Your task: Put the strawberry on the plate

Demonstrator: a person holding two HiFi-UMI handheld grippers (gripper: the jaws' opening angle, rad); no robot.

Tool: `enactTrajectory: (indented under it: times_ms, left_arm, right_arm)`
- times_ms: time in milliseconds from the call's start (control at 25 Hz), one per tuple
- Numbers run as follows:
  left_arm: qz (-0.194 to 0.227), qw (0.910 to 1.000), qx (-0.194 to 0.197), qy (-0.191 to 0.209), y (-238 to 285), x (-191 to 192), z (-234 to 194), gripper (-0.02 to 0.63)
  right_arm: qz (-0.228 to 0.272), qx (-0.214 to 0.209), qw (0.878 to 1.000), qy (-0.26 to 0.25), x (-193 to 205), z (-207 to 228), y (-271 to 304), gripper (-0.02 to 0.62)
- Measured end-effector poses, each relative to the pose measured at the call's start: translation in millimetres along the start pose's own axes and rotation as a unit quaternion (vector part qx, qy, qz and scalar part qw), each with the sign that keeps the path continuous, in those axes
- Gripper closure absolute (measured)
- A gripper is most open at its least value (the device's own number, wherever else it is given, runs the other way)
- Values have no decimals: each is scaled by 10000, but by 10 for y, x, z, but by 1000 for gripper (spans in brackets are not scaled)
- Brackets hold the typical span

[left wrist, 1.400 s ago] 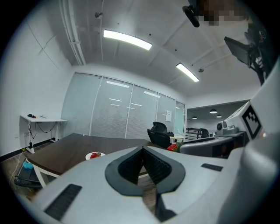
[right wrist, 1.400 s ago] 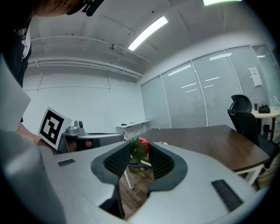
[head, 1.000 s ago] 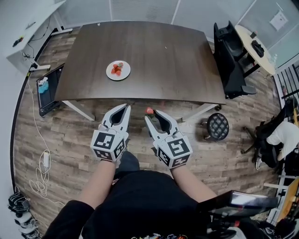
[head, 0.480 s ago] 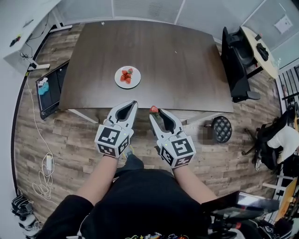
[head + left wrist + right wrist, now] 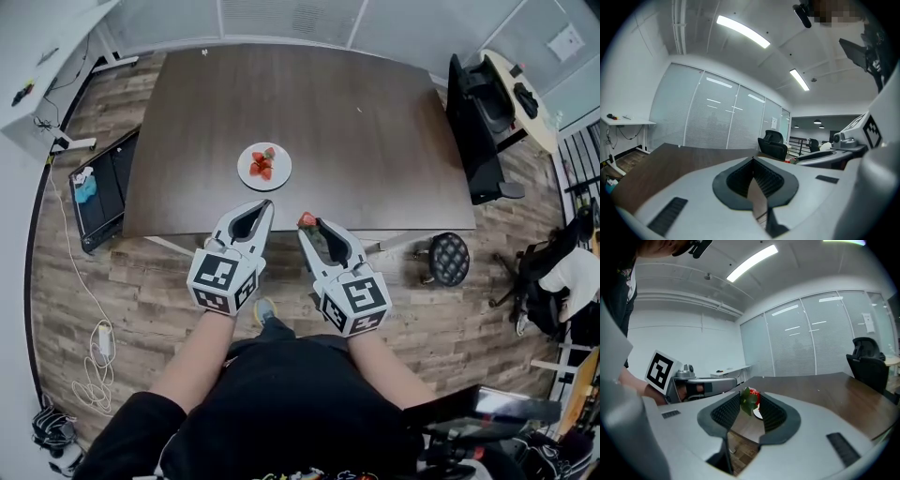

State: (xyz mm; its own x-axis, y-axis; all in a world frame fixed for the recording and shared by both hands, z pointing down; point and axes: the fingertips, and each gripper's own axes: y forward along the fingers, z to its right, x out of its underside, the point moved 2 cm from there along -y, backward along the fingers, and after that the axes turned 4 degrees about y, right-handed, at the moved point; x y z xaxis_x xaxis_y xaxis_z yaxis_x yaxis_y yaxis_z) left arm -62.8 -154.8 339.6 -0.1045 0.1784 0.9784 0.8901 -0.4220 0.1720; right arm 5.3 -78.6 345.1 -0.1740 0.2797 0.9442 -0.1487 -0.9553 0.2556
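Strawberry (image 5: 306,219), small and red with a green leafy cap, sits pinched between the tips of the right gripper (image 5: 307,226), a white two-jaw tool with black ribbed pads. In the right gripper view the jaws clench the fruit (image 5: 750,399) from both sides, leaves turned toward the camera. The held berry hangs just at the near edge of the dark brown wooden table (image 5: 375,122), apart from the round white plate (image 5: 279,178) that lies on the tabletop a little beyond and to the left. Several cut red strawberries (image 5: 262,167) lie on that plate. The left gripper (image 5: 266,205) hovers beside the right one, its tips over the table's near edge; its own view shows the jaws (image 5: 752,162) pressed together with nothing between them. A black office chair (image 5: 476,112) stands at the table's right end, and a round black stool (image 5: 442,256) stands on the wood-plank floor (image 5: 112,281).
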Motion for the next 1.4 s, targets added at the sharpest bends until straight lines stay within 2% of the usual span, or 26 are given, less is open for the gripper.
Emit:
enactTrajectory:
  times_ms: [400,720,1000,1160,1400]
  left_arm:
    - [155,9998,-127,-55,39,-55,-204,601]
    - [158,9988,-461,-65,148,5,-302,603]
    - [121,9949,-987,-181,460,80,-386,601]
    - [15,9910,-1312,-271,667,121,-419,602]
    - [-234,9860,-1621,-308,879,239,-411,601]
  right_arm:
    - [-49,-46,9999,-103,-35,-10,228,460]
    - [-137,-250,9993,-231,-84,155,397,460]
    - [-298,-838,9953,-394,-125,478,726,460]
    - [-481,-1222,9904,-425,-99,694,894,460]
    - [-625,-1566,9850,-374,-12,950,1066,460]
